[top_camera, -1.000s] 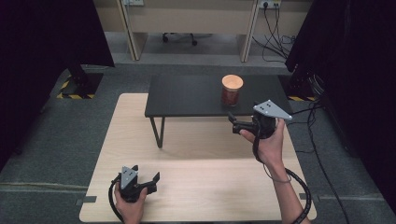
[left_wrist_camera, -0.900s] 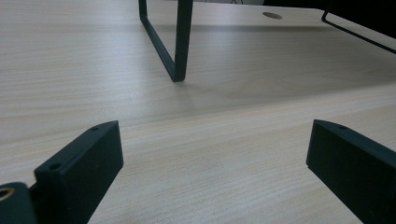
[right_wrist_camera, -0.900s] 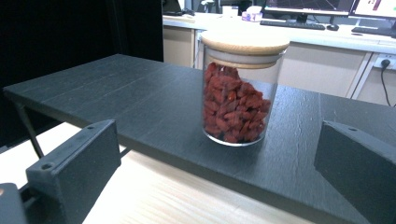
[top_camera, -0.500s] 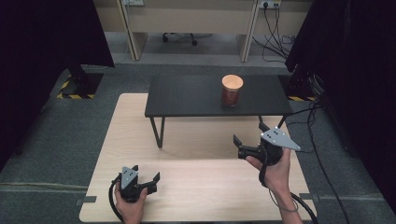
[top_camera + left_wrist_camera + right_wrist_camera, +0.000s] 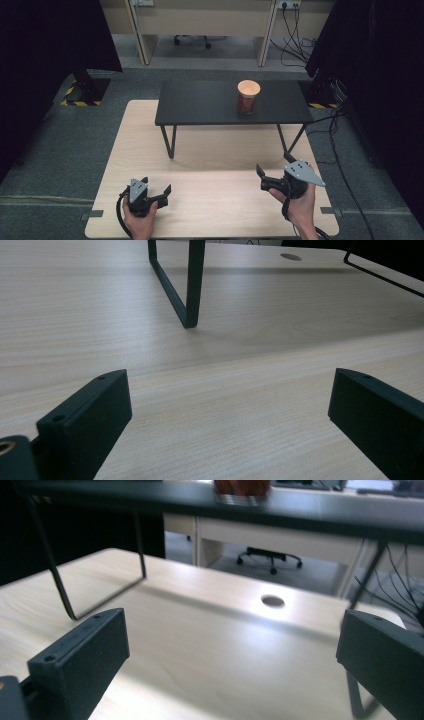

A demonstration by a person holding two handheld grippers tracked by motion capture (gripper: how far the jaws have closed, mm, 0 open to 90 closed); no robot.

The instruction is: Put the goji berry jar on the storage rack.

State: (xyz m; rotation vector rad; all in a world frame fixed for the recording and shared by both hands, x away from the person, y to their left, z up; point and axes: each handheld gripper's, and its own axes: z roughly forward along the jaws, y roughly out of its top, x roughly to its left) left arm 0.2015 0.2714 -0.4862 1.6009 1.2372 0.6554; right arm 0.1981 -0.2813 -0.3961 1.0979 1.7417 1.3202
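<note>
Wooden surface (image 5: pixel 210 150): carries small black table (image 5: pixel 210 102); orange-lidded cup (image 5: pixel 248 96) on its right half.
Left gripper (image 5: pixel 150 192): near front of black table, jaws spread, empty.
Right gripper (image 5: pixel 272 177): front-right of black table, jaws spread; cup base (image 5: pixel 240 487) seen overhead, well apart.
Change: right gripper lowered away from cup.

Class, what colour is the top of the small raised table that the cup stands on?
Black, or very dark grey; the raised table shows best in the high view.

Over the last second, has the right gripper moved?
Yes. The right gripper has pulled back from the black table toward the person, and is now over the wooden tabletop's near edge.
</note>
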